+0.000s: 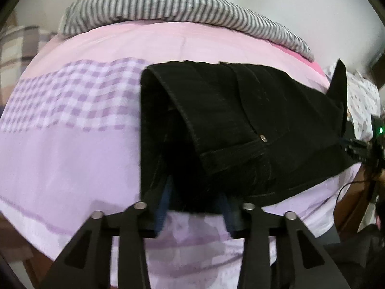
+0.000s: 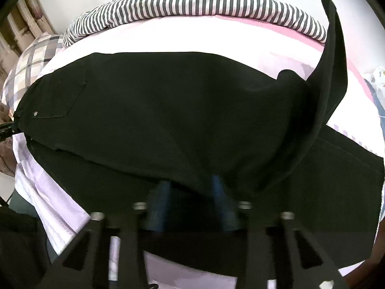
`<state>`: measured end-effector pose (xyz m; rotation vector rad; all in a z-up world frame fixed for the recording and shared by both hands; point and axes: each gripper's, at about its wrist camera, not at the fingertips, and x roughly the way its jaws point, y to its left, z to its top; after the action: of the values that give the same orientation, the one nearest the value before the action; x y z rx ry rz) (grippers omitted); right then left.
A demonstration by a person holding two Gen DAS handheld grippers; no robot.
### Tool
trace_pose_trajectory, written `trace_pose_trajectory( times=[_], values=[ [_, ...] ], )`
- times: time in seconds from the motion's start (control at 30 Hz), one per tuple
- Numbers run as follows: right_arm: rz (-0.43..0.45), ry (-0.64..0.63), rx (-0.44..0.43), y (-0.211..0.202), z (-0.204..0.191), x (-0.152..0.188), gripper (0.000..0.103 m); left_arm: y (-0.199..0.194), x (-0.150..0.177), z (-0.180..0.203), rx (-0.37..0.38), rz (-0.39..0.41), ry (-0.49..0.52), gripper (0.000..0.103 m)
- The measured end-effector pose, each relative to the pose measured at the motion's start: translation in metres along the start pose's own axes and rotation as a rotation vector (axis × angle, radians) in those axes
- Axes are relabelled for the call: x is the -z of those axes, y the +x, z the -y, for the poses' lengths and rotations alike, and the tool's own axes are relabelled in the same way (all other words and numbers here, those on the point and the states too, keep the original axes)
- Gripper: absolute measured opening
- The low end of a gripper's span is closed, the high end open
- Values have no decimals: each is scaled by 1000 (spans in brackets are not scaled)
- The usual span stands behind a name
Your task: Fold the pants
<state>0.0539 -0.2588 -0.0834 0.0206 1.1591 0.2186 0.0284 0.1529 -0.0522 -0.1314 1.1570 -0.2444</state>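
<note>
We see the black pants (image 1: 240, 125) lying folded on the bed, spread across the pink and lilac sheet (image 1: 72, 159) near its front edge. In the left wrist view the waistband end faces us, doubled over, with a small metal rivet (image 1: 264, 138) at the pocket corner and a stitched seam running beside it. In the right wrist view the same garment fills the middle of the bed, its back pocket (image 2: 60, 96) toward the left, while one dark flap (image 2: 334, 77) stands up at the right side, curling to a point.

The left gripper (image 1: 196, 200) reaches down at the near edge of the pants; its blue fingers (image 1: 166, 197) stand apart, with the cloth's edge draped over their tips and not pinched. The right gripper (image 2: 191, 192) does likewise: its fingers (image 2: 160, 200) are spread, tips hidden beneath the lower fold of the fabric, and we see no clamping.

Along the far edge of the bed lies a grey-striped blanket (image 1: 168, 9). A plaid pillow (image 2: 36, 60) sits at the far left corner.
</note>
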Motion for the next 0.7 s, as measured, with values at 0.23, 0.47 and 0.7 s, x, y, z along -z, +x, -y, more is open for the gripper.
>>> trace_pose_trajectory(
  times=[0.23, 0.47, 0.7],
  values=[
    [51, -9, -15, -24, -11, 7, 51, -31, 16, -10, 115, 28, -171, 46],
    [157, 31, -34, -58, -13, 5, 56, -18, 19, -10, 296, -33, -377, 47],
    [205, 77, -26, -69, -5, 4, 56, 5, 19, -18, 323, -53, -525, 47]
  ],
)
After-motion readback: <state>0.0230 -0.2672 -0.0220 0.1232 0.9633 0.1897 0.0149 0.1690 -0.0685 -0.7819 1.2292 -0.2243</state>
